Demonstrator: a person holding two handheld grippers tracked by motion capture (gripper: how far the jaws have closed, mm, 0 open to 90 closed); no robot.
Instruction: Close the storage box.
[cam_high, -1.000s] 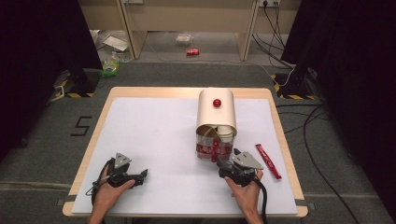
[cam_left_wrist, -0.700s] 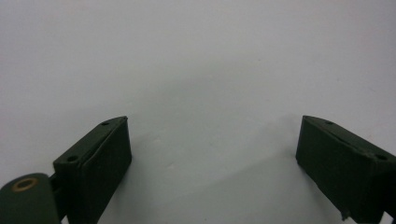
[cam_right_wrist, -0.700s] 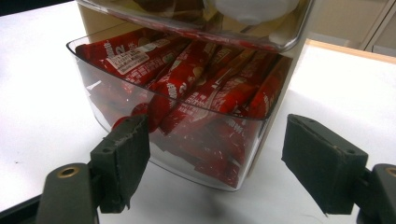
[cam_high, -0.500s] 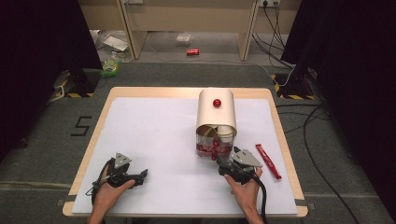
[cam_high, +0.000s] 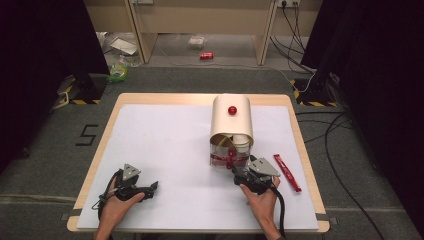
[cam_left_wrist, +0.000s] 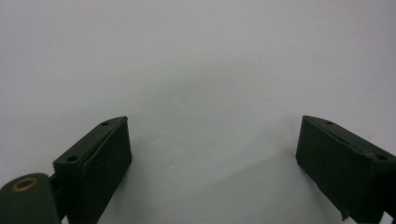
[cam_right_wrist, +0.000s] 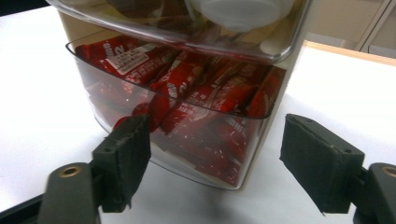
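A cream, round-topped box stands right of centre on the white bench, its clear front drawer packed with red sachets. The right tool sits just in front of that drawer, jaws wide apart and holding nothing, with one loose red sachet lying on the bench just to its right. The left tool rests near the bench's front left corner, well apart from the box, jaws also wide open and empty.

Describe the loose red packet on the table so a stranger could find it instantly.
Start at the cream dispenser with the red knob on the white table. Right of the right gripper lies a slim red packet, alone on the table, unlike those packed inside the clear drawer.
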